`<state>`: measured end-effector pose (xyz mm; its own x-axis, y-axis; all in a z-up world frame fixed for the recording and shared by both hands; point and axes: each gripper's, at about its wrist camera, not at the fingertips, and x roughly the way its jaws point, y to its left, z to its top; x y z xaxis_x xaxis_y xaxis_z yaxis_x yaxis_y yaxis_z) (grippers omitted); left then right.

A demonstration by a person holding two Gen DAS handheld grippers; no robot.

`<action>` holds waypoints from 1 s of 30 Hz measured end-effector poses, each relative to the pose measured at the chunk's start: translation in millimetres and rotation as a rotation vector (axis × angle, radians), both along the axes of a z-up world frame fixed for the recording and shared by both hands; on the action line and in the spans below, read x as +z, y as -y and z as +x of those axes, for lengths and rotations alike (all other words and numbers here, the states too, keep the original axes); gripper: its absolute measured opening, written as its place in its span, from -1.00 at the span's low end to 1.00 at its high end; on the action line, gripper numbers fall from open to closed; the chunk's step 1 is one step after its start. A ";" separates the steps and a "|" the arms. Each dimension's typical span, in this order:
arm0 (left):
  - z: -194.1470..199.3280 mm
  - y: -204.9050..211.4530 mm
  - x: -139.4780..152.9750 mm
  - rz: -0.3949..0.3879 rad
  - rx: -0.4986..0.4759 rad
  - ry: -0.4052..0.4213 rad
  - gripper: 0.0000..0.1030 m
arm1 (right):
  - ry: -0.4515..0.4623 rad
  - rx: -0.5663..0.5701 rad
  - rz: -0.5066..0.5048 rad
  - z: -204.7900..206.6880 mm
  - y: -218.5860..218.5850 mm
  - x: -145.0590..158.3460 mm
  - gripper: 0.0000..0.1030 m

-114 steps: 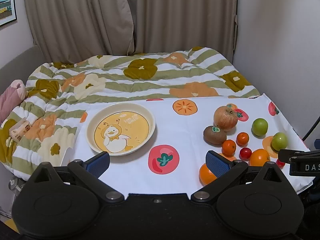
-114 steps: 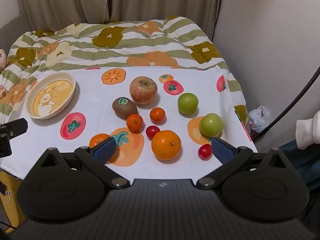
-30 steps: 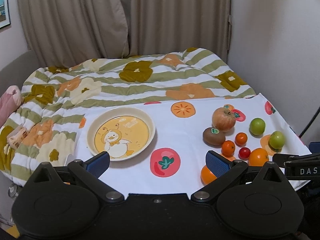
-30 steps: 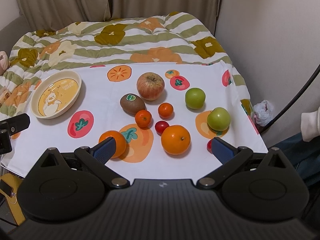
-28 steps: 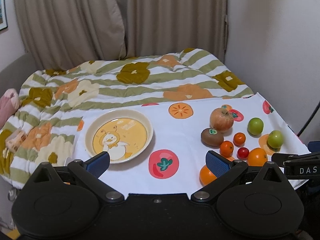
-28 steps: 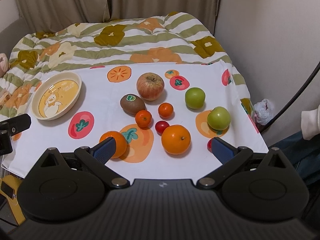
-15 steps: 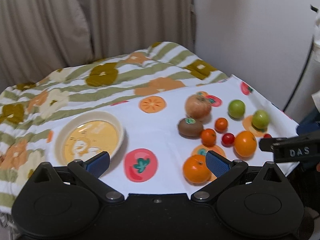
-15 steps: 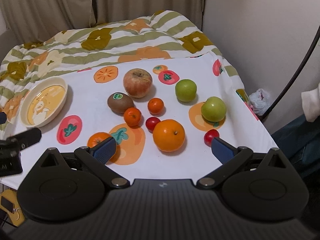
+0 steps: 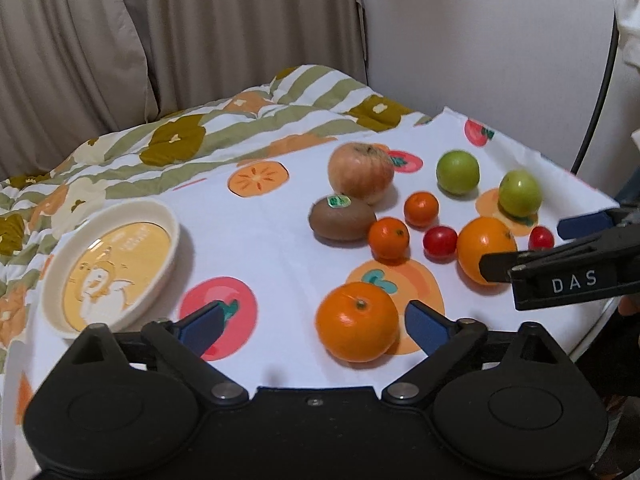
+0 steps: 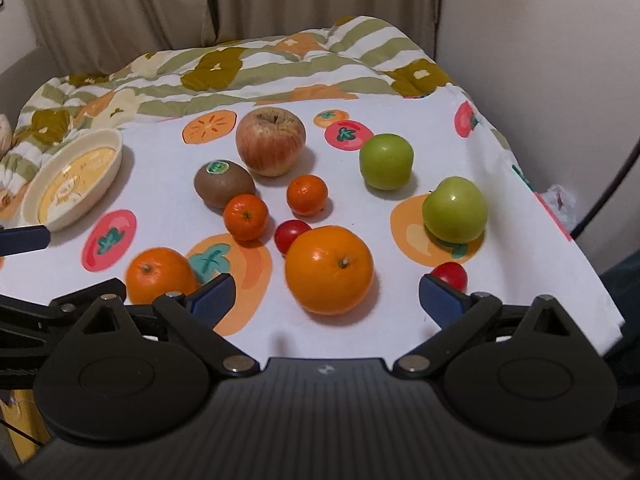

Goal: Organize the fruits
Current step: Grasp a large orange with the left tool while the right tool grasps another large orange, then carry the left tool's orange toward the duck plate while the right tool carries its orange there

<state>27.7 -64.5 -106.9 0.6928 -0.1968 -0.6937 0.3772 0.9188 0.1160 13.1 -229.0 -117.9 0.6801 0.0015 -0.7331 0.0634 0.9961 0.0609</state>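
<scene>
Hovering over the near edge of the printed cloth (image 9: 280,248), the left gripper (image 9: 316,324) has its jaws apart and closing, with nothing pressed between them. The nearest orange (image 9: 357,322) lies just ahead of it, closer to its right finger (image 9: 426,326) than to the middle of the gap, so a small shift rightward seems needed. The right gripper (image 10: 326,298), jaws apart and empty, faces the bigger orange (image 10: 329,270) almost centred in its gap. The dish (image 9: 108,264) waits empty by the cloth's left edge, well apart from the fruit.
</scene>
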 end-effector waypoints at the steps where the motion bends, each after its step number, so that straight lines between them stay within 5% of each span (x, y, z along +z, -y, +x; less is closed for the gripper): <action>1: 0.7 3.9 -4.5 0.008 0.002 0.000 0.87 | 0.001 0.009 0.001 1.5 1.2 -3.5 1.00; 12: 7.6 31.0 -37.6 0.043 0.060 -0.003 0.69 | 0.017 0.104 0.012 21.1 9.6 -26.8 0.99; 23: 13.5 36.6 -51.3 0.030 0.084 -0.026 0.28 | 0.015 0.142 0.024 31.4 10.9 -36.0 0.65; 30: 13.7 36.7 -50.7 0.016 0.094 -0.025 0.26 | 0.016 0.142 0.028 32.6 12.2 -37.3 0.52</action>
